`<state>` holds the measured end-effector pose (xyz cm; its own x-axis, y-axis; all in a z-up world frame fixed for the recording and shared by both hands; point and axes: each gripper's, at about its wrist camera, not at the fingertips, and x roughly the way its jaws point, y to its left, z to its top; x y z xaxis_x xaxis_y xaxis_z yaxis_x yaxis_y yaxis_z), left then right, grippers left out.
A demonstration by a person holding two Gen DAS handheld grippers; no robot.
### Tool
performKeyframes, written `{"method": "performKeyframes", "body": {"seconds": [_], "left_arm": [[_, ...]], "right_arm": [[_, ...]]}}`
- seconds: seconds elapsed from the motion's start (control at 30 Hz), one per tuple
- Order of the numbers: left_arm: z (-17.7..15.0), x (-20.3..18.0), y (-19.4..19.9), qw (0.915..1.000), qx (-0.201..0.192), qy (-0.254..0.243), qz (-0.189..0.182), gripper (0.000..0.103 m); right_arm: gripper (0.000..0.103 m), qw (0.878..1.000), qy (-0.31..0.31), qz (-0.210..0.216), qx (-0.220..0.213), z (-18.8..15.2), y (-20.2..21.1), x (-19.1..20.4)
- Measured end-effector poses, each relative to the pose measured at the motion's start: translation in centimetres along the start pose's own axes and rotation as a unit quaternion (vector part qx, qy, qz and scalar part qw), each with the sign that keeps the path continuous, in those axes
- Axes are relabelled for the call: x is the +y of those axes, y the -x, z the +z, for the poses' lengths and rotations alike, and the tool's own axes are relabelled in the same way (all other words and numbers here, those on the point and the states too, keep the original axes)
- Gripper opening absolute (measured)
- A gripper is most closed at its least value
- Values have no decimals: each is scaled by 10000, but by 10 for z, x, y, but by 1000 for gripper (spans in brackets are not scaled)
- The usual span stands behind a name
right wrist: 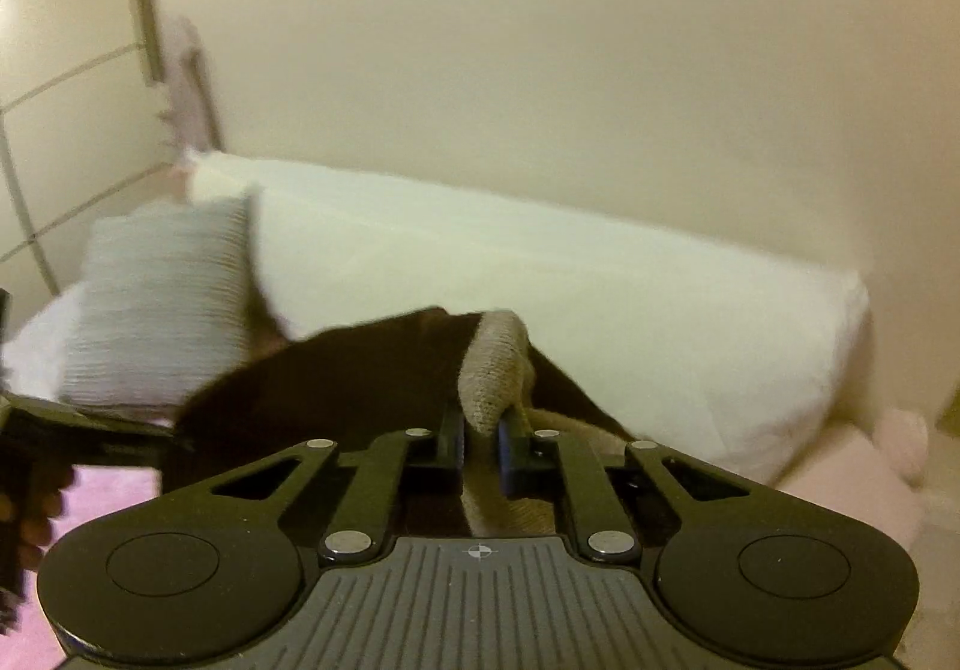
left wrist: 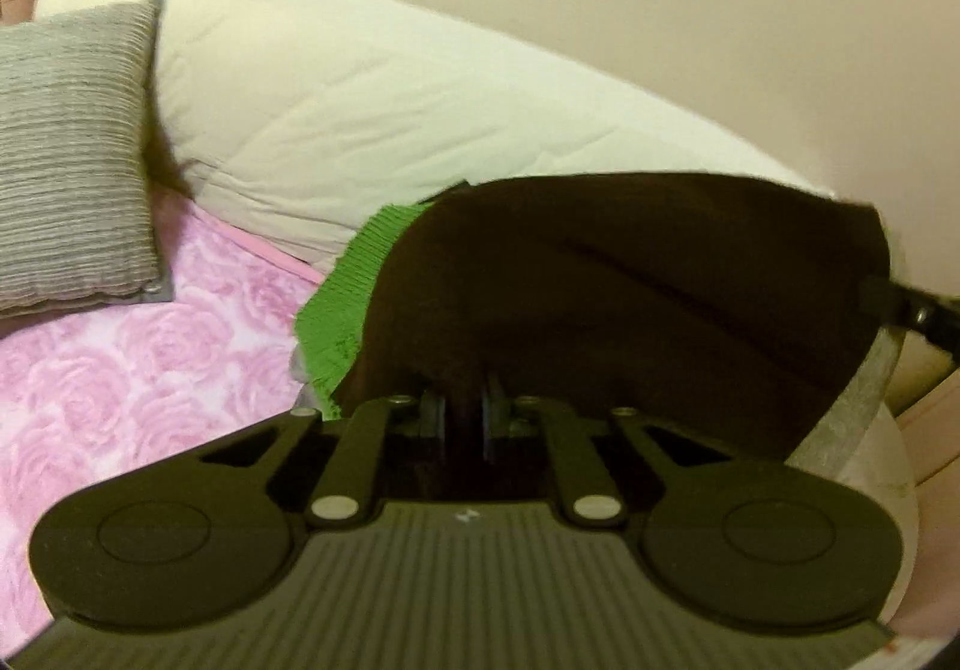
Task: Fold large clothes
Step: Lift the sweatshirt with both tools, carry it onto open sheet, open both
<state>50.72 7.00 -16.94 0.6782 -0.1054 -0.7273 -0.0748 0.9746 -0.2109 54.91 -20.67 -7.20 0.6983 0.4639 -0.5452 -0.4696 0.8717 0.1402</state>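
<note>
Both tongs were clamped on cloth when I checked: left gripper (left wrist: 462, 406) had its jaws pinched on the dark brown garment (left wrist: 630, 304), right gripper (right wrist: 480, 430) pinched a tan knit part (right wrist: 495, 370) of the same piece. Garment was lifted off the bed, stretched between the 2 grippers, above the pink rose bedspread (left wrist: 132, 358) and in front of the white pillow (left wrist: 360, 93) at the head edge. Green ribbed trim (left wrist: 342, 298) hung off its left side. Grey cushion (left wrist: 66, 153) sat near the bed's left corner.

Risks as I judged them: only a small pinch of fabric in each jaw, so a fast swing could pull it free. Right view was motion-blurred, so speed looked high. Uneven height between the 2 hands could skew the fold line. Hanging cloth might also drag the cushion or bunch on the bedspread when laid down.
</note>
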Motion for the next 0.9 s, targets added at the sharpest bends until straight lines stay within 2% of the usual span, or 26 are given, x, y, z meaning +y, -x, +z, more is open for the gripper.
{"method": "performKeyframes", "body": {"seconds": [0.17,0.23,0.33,0.37,0.43,0.57,0.67,0.7,0.87,0.9], "left_arm": [[-23,13,77,9990,-371,230,70,7],[-37,21,116,9975,-576,344,217,7],[-63,39,181,9922,-948,635,508,7],[-73,46,208,9888,-1115,759,639,7],[-93,58,256,9811,-1405,953,928,7],[-139,83,362,9577,-1939,1347,1647,7],[-177,97,444,9335,-2302,1558,2265,7],[-190,100,477,9228,-2431,1633,2503,7],[-247,102,591,8777,-2824,1779,3439,7],[-259,101,610,8683,-2858,1809,3628,7]], "right_arm": [[6,9965,456,653,-240,17,43,51],[6,9927,611,987,-335,22,62,77],[5,9803,976,1611,-600,26,95,128],[1,9749,1040,1846,-686,28,106,145],[0,9590,1147,2436,-881,33,130,183],[0,9278,1371,3302,-1064,33,166,264],[0,8968,1342,4031,-1234,29,198,327],[0,8862,1324,4247,-1290,27,208,350],[0,8338,1199,5208,-1383,21,256,460],[0,8265,1119,5341,-1384,18,263,480]]}}
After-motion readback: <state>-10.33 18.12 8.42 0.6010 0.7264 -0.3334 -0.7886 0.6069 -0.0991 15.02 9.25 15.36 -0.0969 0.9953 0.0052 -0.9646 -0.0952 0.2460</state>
